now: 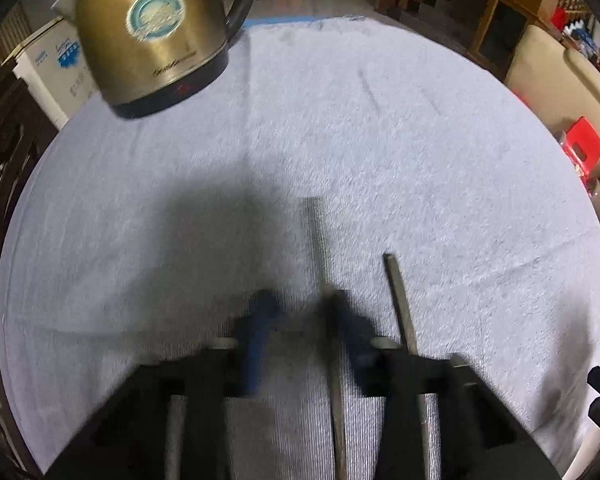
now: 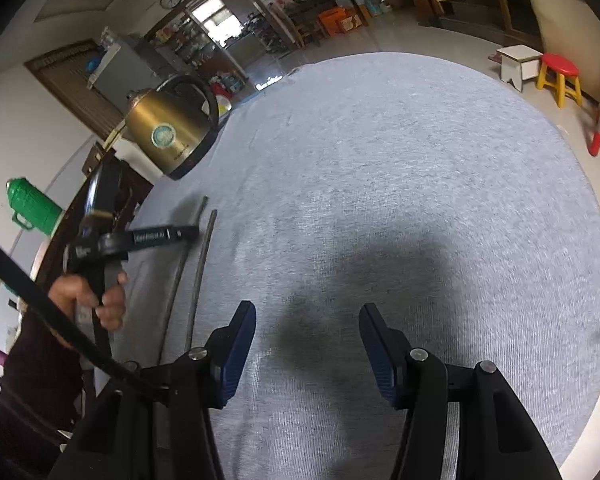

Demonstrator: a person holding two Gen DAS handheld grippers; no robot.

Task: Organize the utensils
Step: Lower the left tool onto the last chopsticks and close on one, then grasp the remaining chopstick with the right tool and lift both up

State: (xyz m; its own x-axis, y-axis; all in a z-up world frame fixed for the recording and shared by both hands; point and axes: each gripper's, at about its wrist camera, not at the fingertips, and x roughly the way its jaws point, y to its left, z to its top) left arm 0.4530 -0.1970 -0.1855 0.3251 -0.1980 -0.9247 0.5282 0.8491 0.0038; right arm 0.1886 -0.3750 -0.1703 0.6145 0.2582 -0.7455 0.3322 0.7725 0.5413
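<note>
Left gripper (image 1: 304, 312), pointing steeply down at the grey towelling cloth (image 1: 380, 140) covering the round bench (image 2: 556, 408), is showing blurred blue pads with one thin dark metal chopstick (image 1: 315, 232) running up between them. The pads are standing fairly close, but the blur is hiding whether they are actually pressing on the stick, so I cannot tell if it is pinched. A second dark chopstick (image 1: 398, 300) is lying on the cloth just to the right of that gripper, roughly parallel to the first and apart from it.

Right gripper (image 2: 308, 344) is hanging over bare cloth with its blue pads spread and nothing between them. Seen from it, both chopsticks are lying off to its left, close beside each other, under the left tool that a hand (image 2: 88, 296) is holding.

To do this step well, the left pads should be centring on the single stick and closing squarely, low enough to catch so thin a rod without snagging the towelling. Taking it near the middle would be keeping it from tipping.

Ahead and to the left of the left gripper, a brass-coloured electric kettle (image 1: 156, 36) with a black base is standing on the cloth, well apart from the sticks. Nothing is blocking the grasp except the neighbouring stick.
</note>
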